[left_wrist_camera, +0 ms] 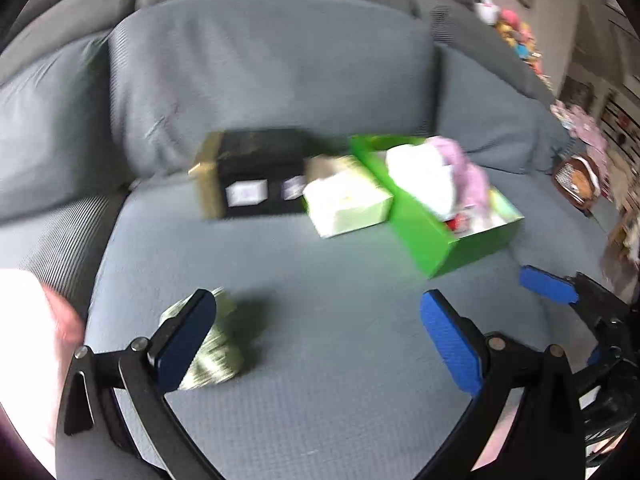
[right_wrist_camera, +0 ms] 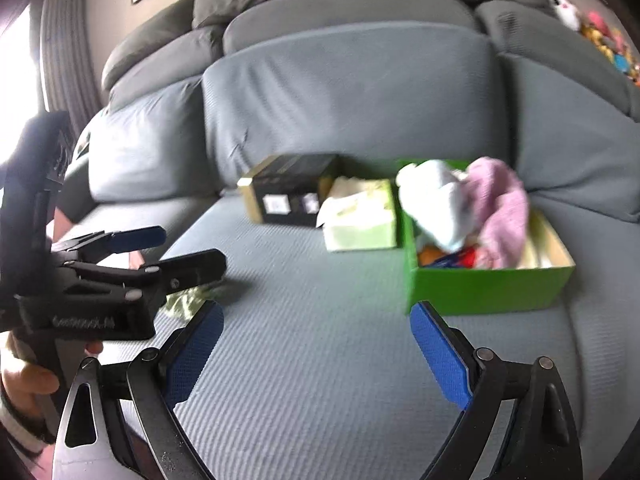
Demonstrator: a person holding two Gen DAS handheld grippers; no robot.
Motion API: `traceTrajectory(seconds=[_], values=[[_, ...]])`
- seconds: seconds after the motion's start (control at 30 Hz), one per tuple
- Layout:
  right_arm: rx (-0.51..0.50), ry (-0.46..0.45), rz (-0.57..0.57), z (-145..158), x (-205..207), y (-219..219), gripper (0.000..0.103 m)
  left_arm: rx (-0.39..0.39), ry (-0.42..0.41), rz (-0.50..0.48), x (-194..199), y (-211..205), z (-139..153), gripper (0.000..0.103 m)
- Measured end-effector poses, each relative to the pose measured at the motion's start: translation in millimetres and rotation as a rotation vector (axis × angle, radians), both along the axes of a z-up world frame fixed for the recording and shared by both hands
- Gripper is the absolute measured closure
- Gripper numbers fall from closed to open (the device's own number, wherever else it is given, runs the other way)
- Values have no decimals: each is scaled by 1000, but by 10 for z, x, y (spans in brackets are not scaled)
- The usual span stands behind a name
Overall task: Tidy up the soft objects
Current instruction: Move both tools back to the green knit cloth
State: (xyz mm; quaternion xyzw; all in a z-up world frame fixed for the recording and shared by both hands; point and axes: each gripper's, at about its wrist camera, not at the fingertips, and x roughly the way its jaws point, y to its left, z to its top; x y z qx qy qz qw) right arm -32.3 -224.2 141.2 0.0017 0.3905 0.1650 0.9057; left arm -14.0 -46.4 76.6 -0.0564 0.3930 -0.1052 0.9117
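- The left gripper [left_wrist_camera: 318,336] hangs low over the sofa seat [left_wrist_camera: 320,380], its blue pads spread wide with nothing between them.
- The right gripper [right_wrist_camera: 316,354] is likewise splayed open and empty, over the seat to the right of the left one.
- In the right wrist view the left gripper shows at the left edge, and part of a hand [right_wrist_camera: 28,380] grips its handle.
- A pale green cloth [left_wrist_camera: 212,344] lies crumpled on the seat at near left, just beyond the left gripper's left finger [left_wrist_camera: 186,338], which partly hides it. Whether finger and cloth touch cannot be told through the blur.
- Farther back and to the right sits a green box [right_wrist_camera: 486,290], open at the top.
- A white cloth [right_wrist_camera: 438,204] and a pink cloth [right_wrist_camera: 502,208] are heaped in the box and rise above its rim; red and orange items show lower inside, too blurred to name.
- A pale carton [right_wrist_camera: 360,220] stands against the green box's left side.
- A black box [right_wrist_camera: 290,192] with a gold end and white labels sits left of the carton, close to the back cushions [right_wrist_camera: 344,92].
- At far right, soft toys [right_wrist_camera: 592,24] line the sofa's top edge.
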Motion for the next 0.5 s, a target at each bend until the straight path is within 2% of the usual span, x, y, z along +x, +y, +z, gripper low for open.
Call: traceTrajectory(seconds=[0.23,0.5], values=[[7,65,63,-254,99,365,8,-28,106,162,-95,756,-452,1],[79,130,111,-467,325,657,8,-76,207,186,-134,1036,-839,1]])
